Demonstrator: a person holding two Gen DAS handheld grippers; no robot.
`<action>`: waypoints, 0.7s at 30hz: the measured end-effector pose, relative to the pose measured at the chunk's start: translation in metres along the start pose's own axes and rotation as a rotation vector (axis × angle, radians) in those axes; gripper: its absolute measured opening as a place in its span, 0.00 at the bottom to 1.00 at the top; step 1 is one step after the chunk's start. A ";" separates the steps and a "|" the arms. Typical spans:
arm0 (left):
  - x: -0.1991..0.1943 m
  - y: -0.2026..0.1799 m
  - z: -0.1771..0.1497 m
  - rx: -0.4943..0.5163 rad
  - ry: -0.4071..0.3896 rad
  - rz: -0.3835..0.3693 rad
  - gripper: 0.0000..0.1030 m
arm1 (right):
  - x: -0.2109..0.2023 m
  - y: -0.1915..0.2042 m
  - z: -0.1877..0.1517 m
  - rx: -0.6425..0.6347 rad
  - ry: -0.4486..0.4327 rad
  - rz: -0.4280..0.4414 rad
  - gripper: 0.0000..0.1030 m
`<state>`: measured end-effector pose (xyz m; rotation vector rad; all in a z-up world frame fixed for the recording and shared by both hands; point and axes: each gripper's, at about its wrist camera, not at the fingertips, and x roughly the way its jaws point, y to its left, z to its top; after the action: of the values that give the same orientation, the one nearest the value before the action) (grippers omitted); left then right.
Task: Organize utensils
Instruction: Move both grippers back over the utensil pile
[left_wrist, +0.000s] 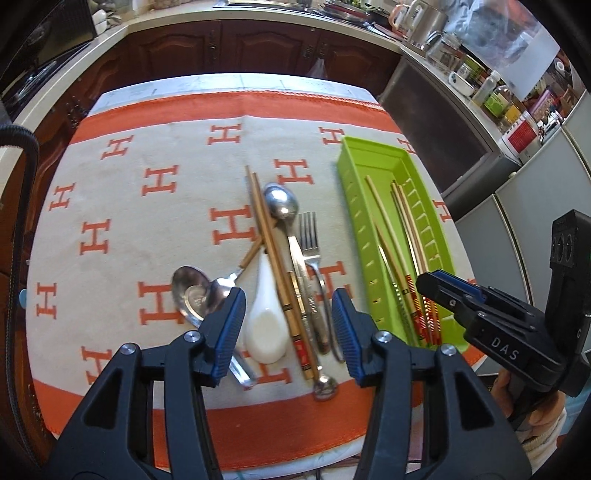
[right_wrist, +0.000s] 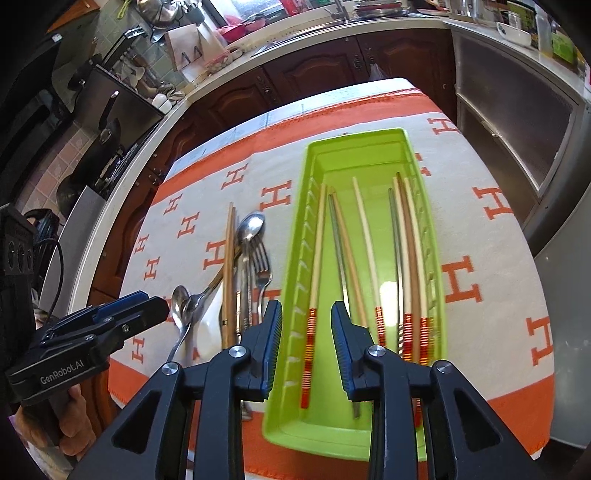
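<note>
The left claw (left_wrist: 288, 325) stands open above the loose utensil pile, nothing between its pads. The right claw (right_wrist: 306, 343) is partly open over the near end of the green tray (right_wrist: 295, 236), gripping nothing. The tray sits on the right side of the orange-and-white cloth (left_wrist: 147, 229) covering the tabletop and holds several chopsticks (right_wrist: 364, 236) laid lengthwise. Left of the tray lie a white ceramic spoon (left_wrist: 264, 325), a chopstick pair (left_wrist: 269, 243), a fork (left_wrist: 310, 240) and metal spoons (left_wrist: 192, 295), overlapping one another.
</note>
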<state>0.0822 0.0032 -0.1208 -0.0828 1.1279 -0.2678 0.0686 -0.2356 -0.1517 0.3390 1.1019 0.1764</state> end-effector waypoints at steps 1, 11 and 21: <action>-0.002 0.006 -0.002 -0.001 -0.007 0.013 0.44 | 0.000 0.005 -0.001 -0.008 0.003 0.001 0.28; 0.000 0.062 -0.021 -0.064 -0.017 0.093 0.44 | 0.015 0.063 -0.010 -0.098 0.048 0.010 0.34; 0.013 0.106 -0.032 -0.131 0.005 0.092 0.44 | 0.040 0.106 -0.011 -0.204 0.076 -0.033 0.45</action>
<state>0.0762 0.1039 -0.1675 -0.1455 1.1501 -0.1119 0.0798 -0.1224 -0.1521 0.1328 1.1534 0.2719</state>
